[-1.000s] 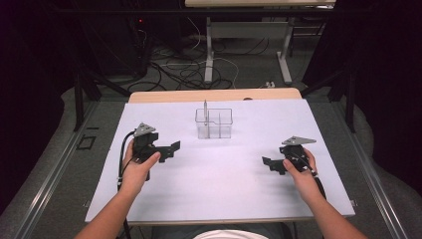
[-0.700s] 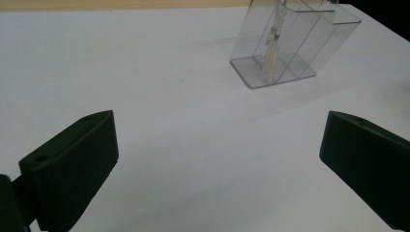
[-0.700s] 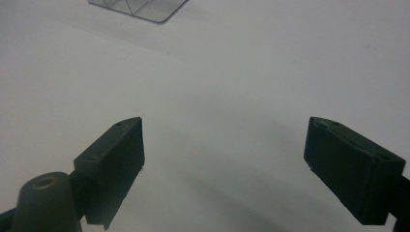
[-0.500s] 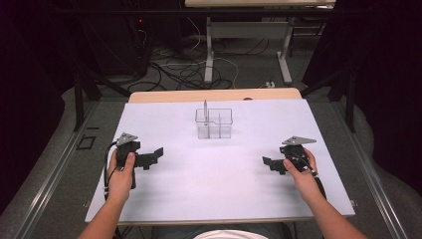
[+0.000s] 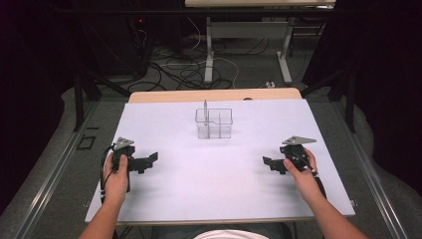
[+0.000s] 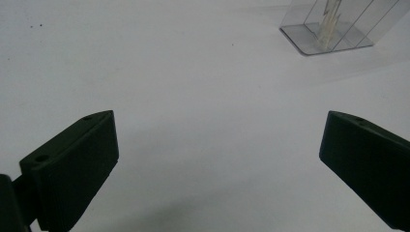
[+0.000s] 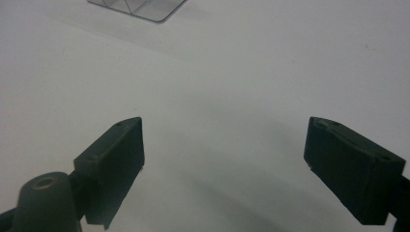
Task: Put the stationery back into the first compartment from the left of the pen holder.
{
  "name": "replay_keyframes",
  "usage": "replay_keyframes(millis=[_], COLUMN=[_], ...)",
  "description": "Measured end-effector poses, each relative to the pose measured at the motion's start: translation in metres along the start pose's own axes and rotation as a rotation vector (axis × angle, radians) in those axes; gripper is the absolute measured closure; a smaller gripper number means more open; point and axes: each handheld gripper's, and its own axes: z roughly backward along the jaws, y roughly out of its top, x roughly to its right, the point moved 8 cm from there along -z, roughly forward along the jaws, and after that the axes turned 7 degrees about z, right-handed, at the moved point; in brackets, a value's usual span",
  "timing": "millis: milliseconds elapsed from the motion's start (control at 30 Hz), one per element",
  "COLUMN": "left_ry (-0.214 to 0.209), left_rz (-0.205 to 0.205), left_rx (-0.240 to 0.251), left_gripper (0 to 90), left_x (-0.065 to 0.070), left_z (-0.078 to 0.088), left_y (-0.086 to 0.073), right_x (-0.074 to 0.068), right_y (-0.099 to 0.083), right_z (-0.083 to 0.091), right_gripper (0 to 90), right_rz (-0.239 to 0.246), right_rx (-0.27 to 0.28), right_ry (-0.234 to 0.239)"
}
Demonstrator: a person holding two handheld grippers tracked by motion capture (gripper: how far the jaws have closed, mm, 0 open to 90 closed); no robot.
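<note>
A clear plastic box with inner dividers stands at the middle back of the white table, and a thin upright stick rises from its left compartment. My left gripper rests low at the table's left, held in a hand, jaws wide apart with bare table between them. In the left gripper view the box lies at the upper right, pale sticks inside. My right gripper sits at the table's right, also open and holding nothing. The right gripper view catches the box's corner at the top edge.
The table's wooden back edge runs behind the white sheet. Beyond it, cables lie on the floor around the legs of another table. A dark rail runs along the left side.
My left gripper has moved left and toward the table's near side, sinking closer to the surface. The right gripper has stayed where it was.
</note>
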Motion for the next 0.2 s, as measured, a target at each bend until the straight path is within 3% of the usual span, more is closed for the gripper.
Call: replay_keyframes(millis=[200], left_ry=[0.017], left_rz=[0.021], left_rx=[-0.008], left_gripper=[1.2], left_x=[-0.0054], left_z=[-0.0026], left_y=[-0.0027], right_x=[-0.0006], right_y=[0.0006], right_z=[0.0005], right_gripper=[14.1], right_rz=[-0.006], right_rx=[0.003], right_ry=[0.003])
